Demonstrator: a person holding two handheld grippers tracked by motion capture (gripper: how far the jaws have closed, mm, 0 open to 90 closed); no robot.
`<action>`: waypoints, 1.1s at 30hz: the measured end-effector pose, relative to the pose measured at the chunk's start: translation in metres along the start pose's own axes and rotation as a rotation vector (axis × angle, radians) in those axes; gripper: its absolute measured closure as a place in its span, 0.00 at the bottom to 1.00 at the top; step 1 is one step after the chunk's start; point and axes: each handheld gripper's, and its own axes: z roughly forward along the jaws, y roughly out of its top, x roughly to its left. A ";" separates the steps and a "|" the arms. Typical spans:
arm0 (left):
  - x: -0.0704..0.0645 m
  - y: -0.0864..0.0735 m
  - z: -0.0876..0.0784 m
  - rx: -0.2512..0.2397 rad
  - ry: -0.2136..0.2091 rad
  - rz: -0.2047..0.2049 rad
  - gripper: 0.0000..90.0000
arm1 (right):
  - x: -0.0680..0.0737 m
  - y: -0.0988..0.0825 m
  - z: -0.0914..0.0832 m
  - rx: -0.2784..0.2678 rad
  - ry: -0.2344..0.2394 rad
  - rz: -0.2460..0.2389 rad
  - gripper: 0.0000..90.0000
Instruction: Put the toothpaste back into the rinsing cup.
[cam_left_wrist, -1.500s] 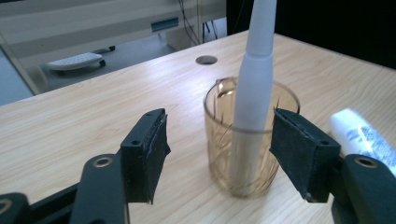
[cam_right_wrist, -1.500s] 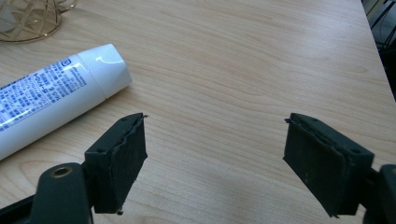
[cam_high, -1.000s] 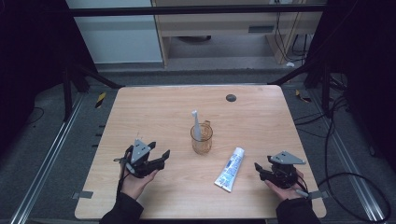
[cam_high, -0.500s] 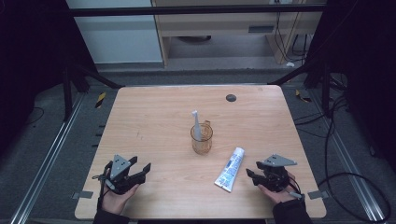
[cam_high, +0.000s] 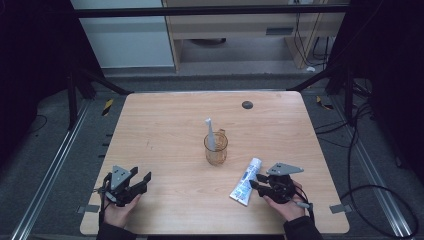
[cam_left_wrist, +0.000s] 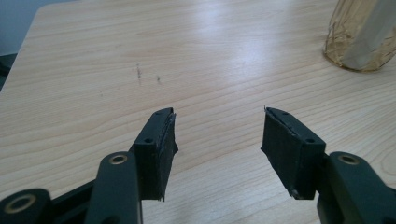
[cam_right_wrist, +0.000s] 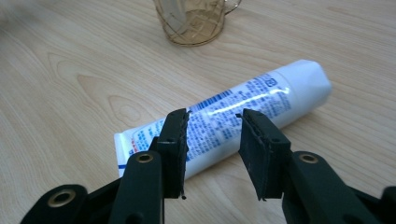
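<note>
Two tools work at a pale wood table w/ one job in hand: picking up the tube (cam_high: 246, 181). We judge it barely begun. The tube lies flat on the table, cap end toward the cup (cam_high: 216, 148), just in front of our right tool (cam_high: 254, 185). In the right gripper view the jaws have just been closing and now straddle the tube's (cam_right_wrist: 224, 126) flat crimped half, but we see a gap at each pad, so no grip yet. Left to do: close on it and lift.

Our left tool (cam_high: 141, 179) hovers near the table's (cam_high: 165, 120) front left corner, well apart from everything. Its jaws have just been narrowing a little but stand wide w/ nothing between them.

An amber cup sits mid-table, a white toothbrush (cam_high: 210, 134) standing in it. A small dark disc (cam_high: 247, 104) marks the far side.

Around the table: dim room, grey floor, black frame rails, cables at right, a wooden bench behind.
</note>
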 end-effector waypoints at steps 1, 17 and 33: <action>0.000 -0.001 0.000 0.001 0.001 -0.008 0.49 | 0.002 0.001 0.002 0.004 0.007 0.001 0.71; 0.001 -0.002 0.004 0.028 0.011 0.002 0.51 | 0.019 0.014 0.027 0.011 0.031 -0.018 0.86; 0.002 -0.002 0.006 0.031 0.013 0.003 0.53 | 0.032 0.016 0.047 0.049 0.041 -0.052 1.00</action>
